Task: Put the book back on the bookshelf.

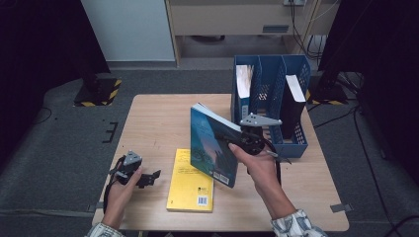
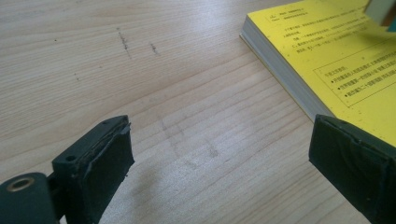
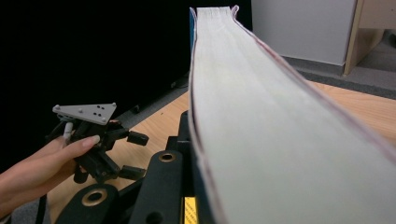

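Right tool (image 1: pixel 236 138) grips one blue book (image 1: pixel 213 148); left tool (image 1: pixel 149 177) open; one yellow book (image 1: pixel 191 180) flat; file rack (image 1: pixel 271 86) holds two books

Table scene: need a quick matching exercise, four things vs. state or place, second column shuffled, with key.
Things:
1. blue book
2. yellow book
3. left gripper
4. blue file rack

States:
A. lies flat on the table
B. stands at the table's far right part, with books in its slots
C. clamped in the right gripper, lifted and tilted
D. jaws open, nothing between them, beside the yellow book

Pairs: 1-C, 2-A, 3-D, 4-B
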